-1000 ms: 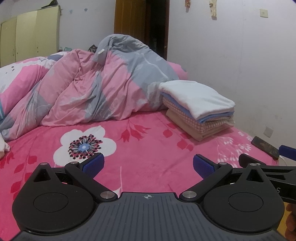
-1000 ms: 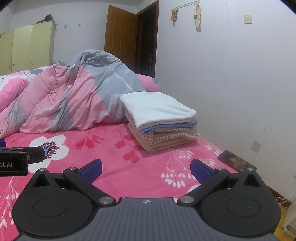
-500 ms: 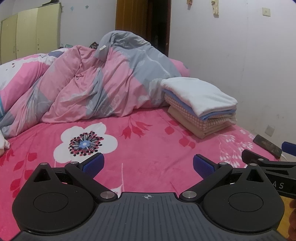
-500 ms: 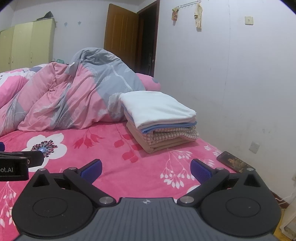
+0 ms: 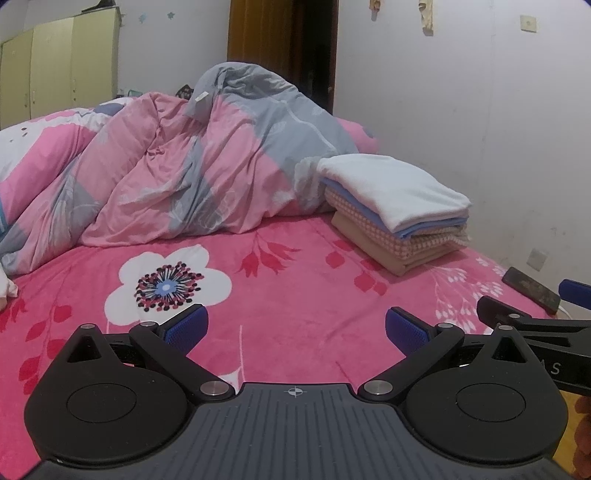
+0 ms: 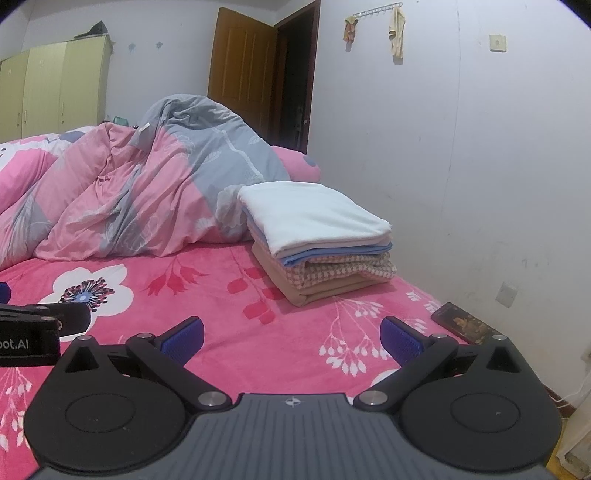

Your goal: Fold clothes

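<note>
This is a bedroom in a home. A big bed [image 5: 295, 295] with a pink flower sheet fills most of the room. A puffy pink and grey quilt [image 5: 192, 166] is bunched up on it. A pile of folded clothes [image 6: 317, 240] sits on the bed near the white wall [image 6: 461, 147]. A phone [image 6: 461, 326] lies at the edge of the bed. A tall yellow wardrobe [image 6: 51, 88] stands at the back. A brown door [image 6: 242, 74] is open beside a dark doorway. Small cloths hang from hooks [image 6: 375, 11] high on the wall
</note>
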Demonstrator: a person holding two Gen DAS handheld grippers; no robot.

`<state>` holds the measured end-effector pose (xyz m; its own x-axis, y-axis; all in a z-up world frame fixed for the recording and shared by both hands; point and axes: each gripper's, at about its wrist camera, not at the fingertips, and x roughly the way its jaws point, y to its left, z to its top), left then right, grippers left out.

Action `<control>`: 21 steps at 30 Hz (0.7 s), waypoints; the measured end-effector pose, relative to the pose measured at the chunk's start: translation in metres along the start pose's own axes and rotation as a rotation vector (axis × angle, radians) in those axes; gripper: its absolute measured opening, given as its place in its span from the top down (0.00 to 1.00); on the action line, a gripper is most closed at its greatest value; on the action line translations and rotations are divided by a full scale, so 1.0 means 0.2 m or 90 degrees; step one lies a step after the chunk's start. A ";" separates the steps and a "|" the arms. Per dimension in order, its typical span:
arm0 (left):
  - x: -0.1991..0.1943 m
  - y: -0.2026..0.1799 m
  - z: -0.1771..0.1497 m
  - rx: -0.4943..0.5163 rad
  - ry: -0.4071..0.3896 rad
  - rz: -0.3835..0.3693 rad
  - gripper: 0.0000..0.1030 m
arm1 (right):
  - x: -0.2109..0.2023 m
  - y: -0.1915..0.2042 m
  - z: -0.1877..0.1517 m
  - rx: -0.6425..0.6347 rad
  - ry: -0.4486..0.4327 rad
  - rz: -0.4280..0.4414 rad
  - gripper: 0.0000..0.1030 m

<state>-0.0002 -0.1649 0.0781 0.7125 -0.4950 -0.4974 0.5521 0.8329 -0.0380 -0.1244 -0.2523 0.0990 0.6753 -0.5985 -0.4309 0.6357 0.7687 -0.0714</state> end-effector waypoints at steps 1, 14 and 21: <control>0.00 0.00 0.00 0.000 0.000 -0.001 0.00 | 0.00 0.00 0.00 0.000 0.000 -0.001 0.00; 0.01 -0.03 -0.01 0.005 0.002 -0.007 0.00 | 0.01 -0.02 0.00 0.001 0.002 -0.007 0.00; 0.01 -0.03 -0.01 0.007 0.004 -0.007 0.00 | 0.01 -0.02 -0.01 0.001 0.003 -0.007 0.00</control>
<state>-0.0028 -0.1710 0.0763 0.7037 -0.5024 -0.5023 0.5643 0.8249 -0.0345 -0.1256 -0.2567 0.0964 0.6664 -0.6057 -0.4347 0.6434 0.7618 -0.0750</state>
